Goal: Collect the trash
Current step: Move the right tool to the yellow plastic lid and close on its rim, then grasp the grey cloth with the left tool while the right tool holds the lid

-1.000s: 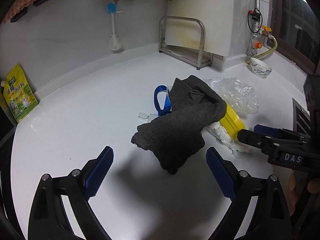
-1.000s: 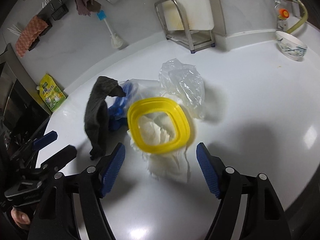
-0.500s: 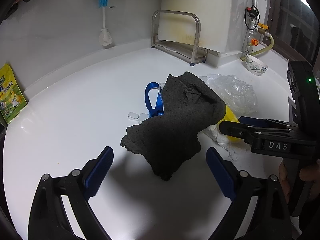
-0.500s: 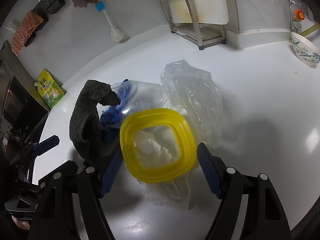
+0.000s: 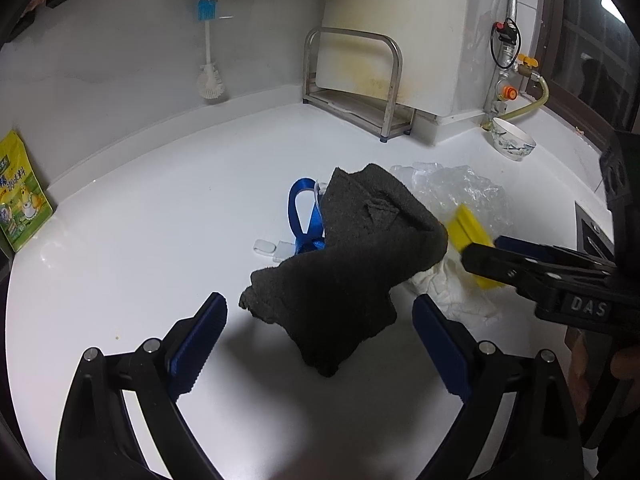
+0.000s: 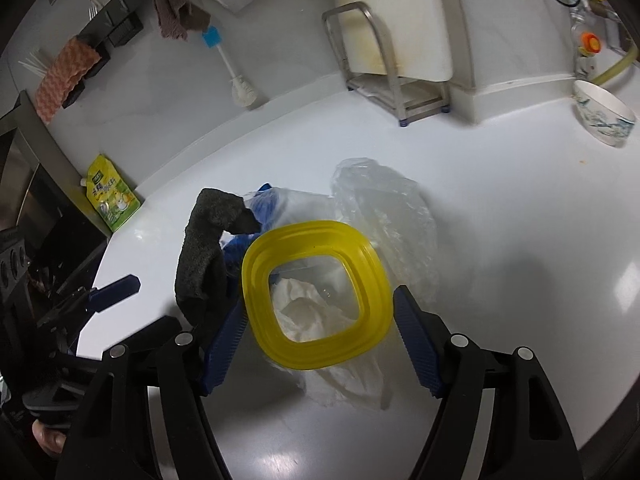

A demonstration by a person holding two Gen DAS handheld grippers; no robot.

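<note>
Straddling yellow ring lid [image 6: 316, 300], right tool [image 6: 316, 336] spread, left tool [image 5: 320, 344] spread, tissue [image 6: 308, 312] seemingly beneath

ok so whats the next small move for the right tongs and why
Probably ease forward a little, then close. The right tongs are open, with the yellow lid lying between the blue pads over crumpled white paper.

Bowl [image 6: 604, 118], steel rack [image 5: 354, 84], bottle brush [image 5: 209, 62] and yellow-green pouch [image 5: 20, 196] line the counter

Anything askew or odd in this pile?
Yes: the yellow lid sits tilted on crumpled white paper and a clear plastic bag, while a dark grey cloth stands humped over the blue strap.
</note>
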